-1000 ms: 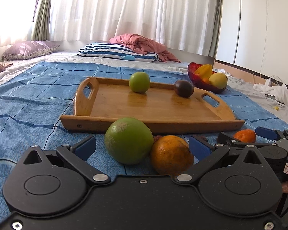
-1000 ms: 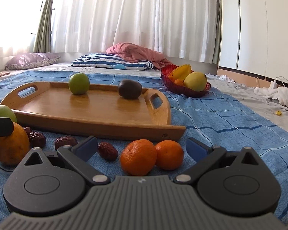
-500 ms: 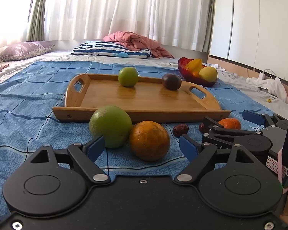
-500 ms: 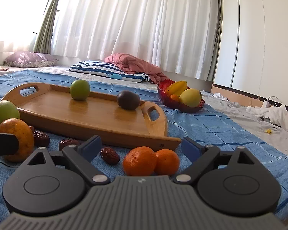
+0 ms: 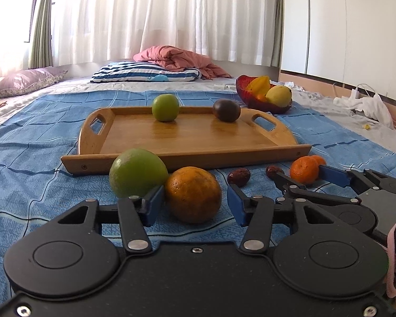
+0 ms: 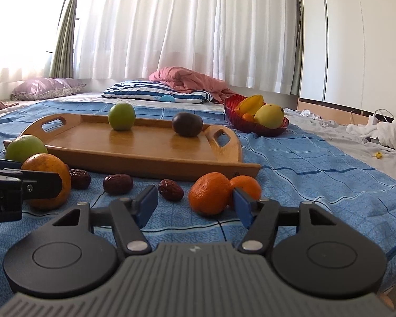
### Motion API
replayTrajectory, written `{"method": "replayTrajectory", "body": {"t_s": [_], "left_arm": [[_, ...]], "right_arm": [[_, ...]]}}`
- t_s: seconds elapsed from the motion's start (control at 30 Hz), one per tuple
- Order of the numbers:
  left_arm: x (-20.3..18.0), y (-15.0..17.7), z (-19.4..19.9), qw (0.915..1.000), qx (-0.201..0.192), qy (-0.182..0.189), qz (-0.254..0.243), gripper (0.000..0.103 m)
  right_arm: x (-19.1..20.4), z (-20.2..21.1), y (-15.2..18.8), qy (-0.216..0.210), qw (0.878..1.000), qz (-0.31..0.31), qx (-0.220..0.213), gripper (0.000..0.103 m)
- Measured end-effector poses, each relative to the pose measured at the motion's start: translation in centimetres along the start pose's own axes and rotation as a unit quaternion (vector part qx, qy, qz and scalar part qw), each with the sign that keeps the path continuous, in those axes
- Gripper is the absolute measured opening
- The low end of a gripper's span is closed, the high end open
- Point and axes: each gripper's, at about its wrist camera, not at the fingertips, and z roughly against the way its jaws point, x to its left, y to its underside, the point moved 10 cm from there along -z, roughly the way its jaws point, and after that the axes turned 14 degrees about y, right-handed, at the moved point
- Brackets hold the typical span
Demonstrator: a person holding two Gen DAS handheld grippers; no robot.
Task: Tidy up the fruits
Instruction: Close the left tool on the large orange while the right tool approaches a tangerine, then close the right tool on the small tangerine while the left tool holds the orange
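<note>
My left gripper [image 5: 195, 204] is open with its jaws closing around a large orange [image 5: 194, 194]; a thin gap shows at each pad. A big green fruit [image 5: 137, 171] touches the orange's left side. In the right wrist view, my right gripper [image 6: 194, 206] is open and closing too. The nearer of two tangerines [image 6: 210, 196] sits between its fingers; the right pad is at the seam between them, the left pad well apart. The wooden tray [image 5: 187, 155] behind holds a green apple [image 5: 165, 107] and a dark round fruit [image 5: 226, 110].
Three brown dates [image 6: 118, 183] lie on the blue bedspread between the two grippers. A red bowl [image 5: 253, 100] with yellow fruit stands past the tray's right end. Pillows and a pink blanket lie at the back, white cloth and cables at the far right.
Both pairs of jaws have narrowed. The left gripper has shifted from straddling the green fruit and the orange to framing the orange alone. The right gripper's right pad has come in against the tangerines.
</note>
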Motion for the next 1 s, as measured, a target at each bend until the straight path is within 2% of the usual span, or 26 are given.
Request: {"method": "replayTrajectory", "body": {"t_s": [0.13, 0.33, 0.57, 0.83, 0.9, 1.0], "left_arm": [[0.0, -0.2, -0.3, 1.0, 0.0, -0.002, -0.005, 0.051], [0.1, -0.6, -1.3, 0.9998, 0.0, -0.01, -0.019, 0.051], [-0.1, -0.7, -2.0, 0.9992, -0.002, -0.018, -0.037, 0.051], [-0.3, -0.6, -2.4, 0.9984, -0.003, -0.023, -0.052, 0.05], [-0.2, -0.7, -2.2, 0.9985, -0.007, -0.026, -0.048, 0.049], [-0.1, -0.6, -1.8, 0.9991, -0.011, -0.022, -0.034, 0.048]], "right_arm": [[0.1, -0.1, -0.3, -0.005, 1.0, -0.001, 0.002, 0.076], [0.3, -0.5, -0.3, -0.003, 1.0, 0.015, 0.006, 0.062], [0.6, -1.0, -0.5, -0.003, 0.999, 0.032, 0.002, 0.054], [0.8, -1.3, -0.7, -0.004, 0.999, 0.036, -0.001, 0.053], [0.6, -1.3, -0.7, -0.002, 1.0, 0.031, -0.001, 0.049], [0.1, -1.2, -0.8, 0.007, 1.0, 0.022, -0.001, 0.037]]}}
